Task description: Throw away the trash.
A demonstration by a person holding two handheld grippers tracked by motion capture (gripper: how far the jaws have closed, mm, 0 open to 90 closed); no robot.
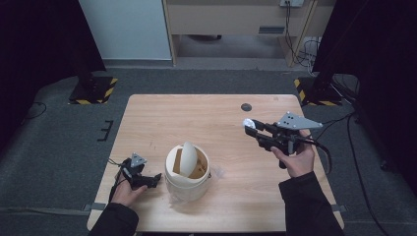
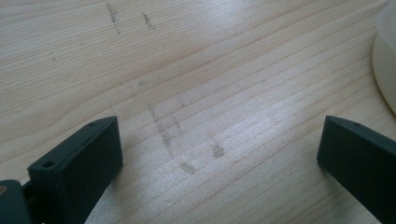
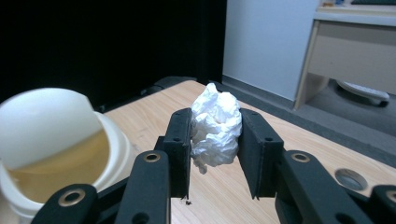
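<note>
Starting at the left of the high view: my left tool (image 1: 153,179) lies low on the worktop (image 1: 216,113), the hand resting behind it, just beside the cream bin (image 1: 187,173). In the left gripper view its jaws stand wide apart with nothing between them, just bare wood grain with a few grey scuffs, and the bin's pale wall (image 2: 385,70) curves in at the right edge.

Centre now: the bin sits near the front of the worktop, its swing lid (image 1: 187,158) tipped up on edge so the opening shows. I can read no label or writing on it from here.

Over to the right: my right tool (image 1: 251,126) is held up above the worktop, well apart from the bin, pointing left. Its jaws are clamped on a crumpled white paper wad (image 1: 247,122). The right gripper view makes that plain: the wad (image 3: 215,127) is squeezed between both black pads, bulging out above them, with the bin (image 3: 60,140) and its raised lid off to the left. A small round grommet (image 1: 246,107) sits in the worktop behind.
</note>
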